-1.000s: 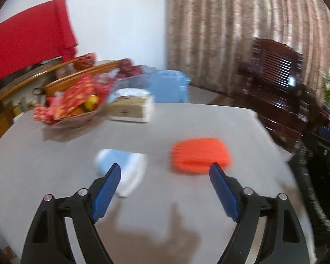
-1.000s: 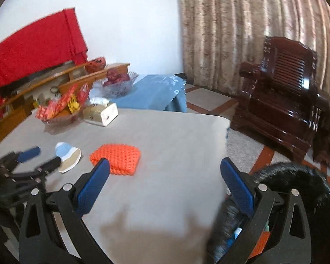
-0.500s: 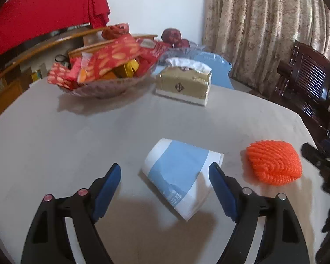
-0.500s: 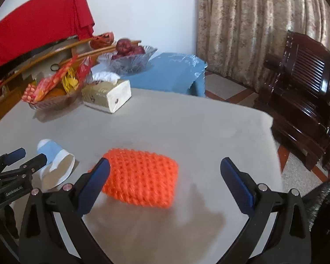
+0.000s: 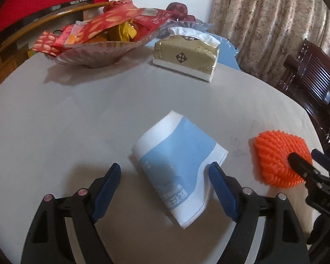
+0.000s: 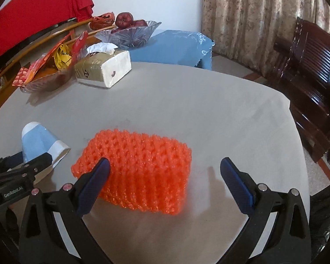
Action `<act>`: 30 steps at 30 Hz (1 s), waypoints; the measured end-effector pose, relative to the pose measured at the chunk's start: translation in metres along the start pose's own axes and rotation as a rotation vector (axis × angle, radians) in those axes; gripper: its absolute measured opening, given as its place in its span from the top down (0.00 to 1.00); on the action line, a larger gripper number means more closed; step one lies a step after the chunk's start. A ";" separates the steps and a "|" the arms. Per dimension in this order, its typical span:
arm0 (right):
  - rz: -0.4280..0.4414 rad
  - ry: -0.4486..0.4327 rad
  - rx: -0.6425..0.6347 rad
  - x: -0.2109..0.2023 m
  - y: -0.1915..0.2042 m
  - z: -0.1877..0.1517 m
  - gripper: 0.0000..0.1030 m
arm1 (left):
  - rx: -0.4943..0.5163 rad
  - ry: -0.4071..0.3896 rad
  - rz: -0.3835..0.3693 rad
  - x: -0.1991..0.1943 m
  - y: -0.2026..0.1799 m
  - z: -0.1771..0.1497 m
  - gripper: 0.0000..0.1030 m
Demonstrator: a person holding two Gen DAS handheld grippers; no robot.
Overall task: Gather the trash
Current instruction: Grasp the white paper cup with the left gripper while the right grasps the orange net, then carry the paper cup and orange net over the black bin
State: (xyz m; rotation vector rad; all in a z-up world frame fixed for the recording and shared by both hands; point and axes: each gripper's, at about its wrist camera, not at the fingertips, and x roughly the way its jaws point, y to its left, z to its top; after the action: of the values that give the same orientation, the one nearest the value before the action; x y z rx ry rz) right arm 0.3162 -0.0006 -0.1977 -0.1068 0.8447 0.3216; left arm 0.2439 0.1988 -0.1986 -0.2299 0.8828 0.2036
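A flattened blue and white paper cup (image 5: 178, 165) lies on its side on the grey table (image 5: 77, 121). My left gripper (image 5: 165, 171) is open with its jaws on either side of the cup's wide end. An orange foam fruit net (image 6: 138, 169) lies to the right of the cup. My right gripper (image 6: 165, 169) is open with the net between its jaws. The cup also shows in the right wrist view (image 6: 40, 143), and the net in the left wrist view (image 5: 279, 156).
A glass bowl of red snack packets (image 5: 99, 41) and a gold tissue pack (image 5: 187, 57) stand at the far side of the table. A fruit bowl (image 6: 132, 33) sits on a blue-covered stand behind. A dark wooden chair (image 6: 308, 66) stands to the right. A black bag (image 6: 325, 220) hangs at lower right.
Both grippers have moved forward and down over the table. The left now straddles the cup and the right now straddles the orange net. Both stay open.
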 end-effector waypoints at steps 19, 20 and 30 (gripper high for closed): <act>0.200 -0.033 0.017 -0.038 0.003 0.001 0.75 | 0.054 -0.086 -0.076 -0.032 -0.028 0.002 0.82; 0.202 -0.045 0.016 -0.044 0.002 0.002 0.75 | 0.054 -0.098 -0.084 -0.039 -0.031 0.001 0.82; 0.131 -0.196 -0.021 -0.133 -0.016 0.010 0.75 | 0.141 -0.194 -0.130 -0.103 -0.067 -0.005 0.82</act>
State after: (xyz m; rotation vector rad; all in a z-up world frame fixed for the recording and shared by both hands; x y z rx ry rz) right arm 0.2457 -0.0450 -0.0920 -0.0388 0.6548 0.4572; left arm 0.1947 0.1251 -0.1139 -0.1335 0.6836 0.0409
